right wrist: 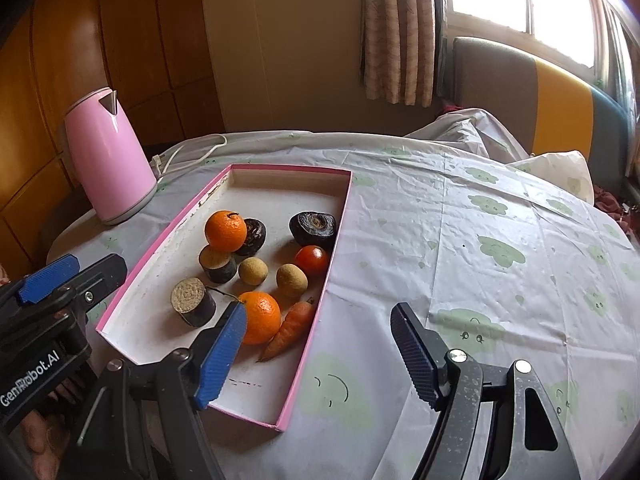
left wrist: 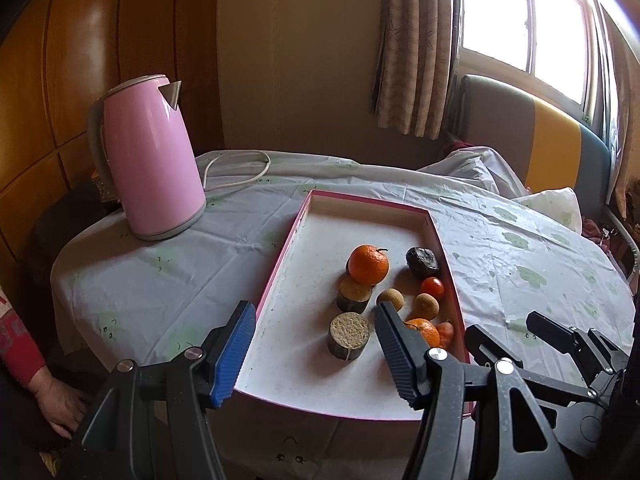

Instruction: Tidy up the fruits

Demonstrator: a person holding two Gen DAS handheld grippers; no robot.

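While both grippers hung over the table's near edge, nothing sat between either pair of ribbed blue pads. Far left stood one glossy pink kettle (right wrist: 108, 156), smooth and tapered, metal spout, white cord behind it. Next came the left gripper (left wrist: 316, 350), jaws spread apart, empty, straddling the near left wall of the box. One shallow rectangular cardboard box (right wrist: 160, 240), pink rim, scuffed white floor, lay on a crinkled plastic tablecloth (right wrist: 480, 240) printed with green clouds. All produce sat inside the box, bunched toward its right wall. Counted: two pebbly round oranges, far one (right wrist: 225, 231) with a stem, near one (right wrist: 259, 317); two short cut cylinders, dark bark-like skin, pale fibrous faces (right wrist: 193, 301) (right wrist: 218, 264); two small tan rough balls (right wrist: 253, 271) (right wrist: 291, 280); two dark wrinkled lumps (right wrist: 253, 236) (right wrist: 313, 229); one shiny red tomato (right wrist: 311, 260); one tapered orange carrot (right wrist: 289, 330) along the right wall. Right gripper (right wrist: 320, 356) also gaped wide, empty, one pad over the box's near end, the other over cloth.
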